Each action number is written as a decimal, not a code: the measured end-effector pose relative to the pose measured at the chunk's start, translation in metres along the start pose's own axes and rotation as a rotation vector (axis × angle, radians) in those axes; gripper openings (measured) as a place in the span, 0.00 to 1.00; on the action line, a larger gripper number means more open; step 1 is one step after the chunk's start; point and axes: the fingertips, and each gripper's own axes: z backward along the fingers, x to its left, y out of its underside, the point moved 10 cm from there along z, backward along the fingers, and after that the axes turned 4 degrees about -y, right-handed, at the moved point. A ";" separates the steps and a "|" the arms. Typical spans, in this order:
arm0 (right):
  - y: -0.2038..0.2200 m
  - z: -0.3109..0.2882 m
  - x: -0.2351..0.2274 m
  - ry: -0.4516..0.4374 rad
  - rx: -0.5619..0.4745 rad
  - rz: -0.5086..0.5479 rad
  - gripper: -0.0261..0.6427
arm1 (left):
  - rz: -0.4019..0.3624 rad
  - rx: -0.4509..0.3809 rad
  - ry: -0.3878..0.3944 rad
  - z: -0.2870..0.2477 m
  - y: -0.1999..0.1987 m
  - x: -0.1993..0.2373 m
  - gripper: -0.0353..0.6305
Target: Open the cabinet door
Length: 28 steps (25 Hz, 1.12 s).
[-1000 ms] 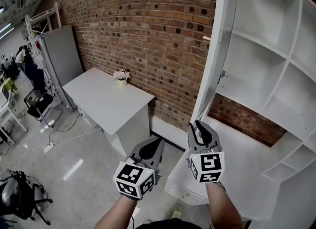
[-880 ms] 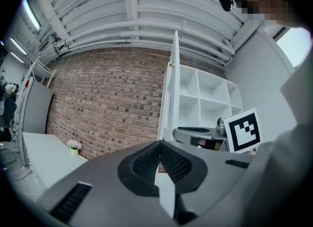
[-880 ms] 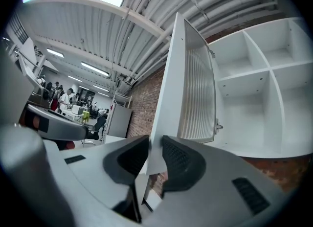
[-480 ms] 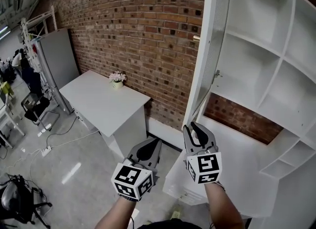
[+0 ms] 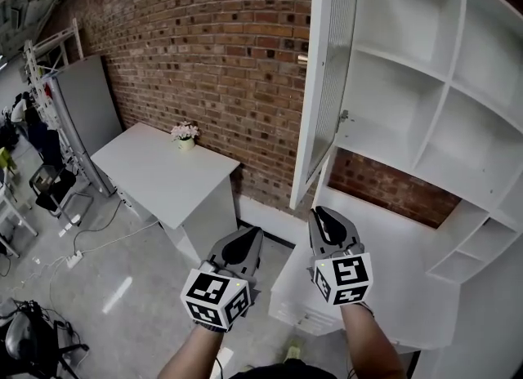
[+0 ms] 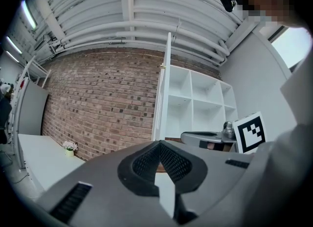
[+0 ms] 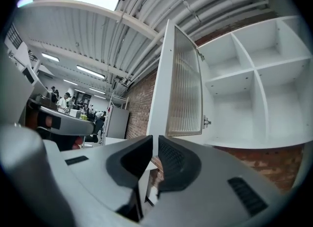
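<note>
The white cabinet door [image 5: 323, 83] with its ribbed glass panel stands swung out from the open shelf unit [image 5: 425, 124], edge-on to me. It also fills the middle of the right gripper view as the door [image 7: 181, 89] and shows thin in the left gripper view as the door [image 6: 161, 99]. My right gripper [image 5: 327, 216] hangs just below the door's lower corner, apart from it. Its jaws have just been closing, with nothing between them, and only a slit remains at the right gripper [image 7: 153, 145]. My left gripper [image 5: 245, 238] is level beside it, shut and empty, its tips meeting at the left gripper [image 6: 159, 145].
A white desk [image 5: 163, 173] with a small flower pot [image 5: 185, 134] stands against the brick wall [image 5: 204, 42] to the left. A grey locker [image 5: 78, 108] is farther left. The cabinet's lower counter [image 5: 392, 238] juts out under the shelves. Cables lie on the floor [image 5: 82, 255].
The door has swung further out to the left. My right gripper, which was at the door's lower edge, now sits below it and apart, with its jaws narrower.
</note>
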 end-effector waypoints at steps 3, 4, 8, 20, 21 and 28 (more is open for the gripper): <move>0.000 0.012 0.003 0.006 -0.002 -0.007 0.08 | -0.002 0.005 0.004 0.006 0.000 -0.004 0.06; -0.001 0.015 0.004 0.007 -0.004 -0.009 0.07 | -0.003 0.007 0.005 0.007 0.000 -0.005 0.06; -0.002 0.029 0.006 0.012 -0.013 -0.013 0.06 | -0.005 0.012 0.005 0.013 -0.001 -0.008 0.06; 0.003 0.074 0.017 0.028 -0.014 -0.034 0.05 | -0.010 0.021 -0.002 0.039 0.004 -0.011 0.06; 0.003 0.077 0.018 0.030 -0.015 -0.036 0.05 | -0.012 0.021 -0.004 0.041 0.004 -0.010 0.06; 0.003 0.092 0.021 0.042 -0.018 -0.053 0.05 | -0.015 0.016 -0.005 0.048 0.003 -0.010 0.06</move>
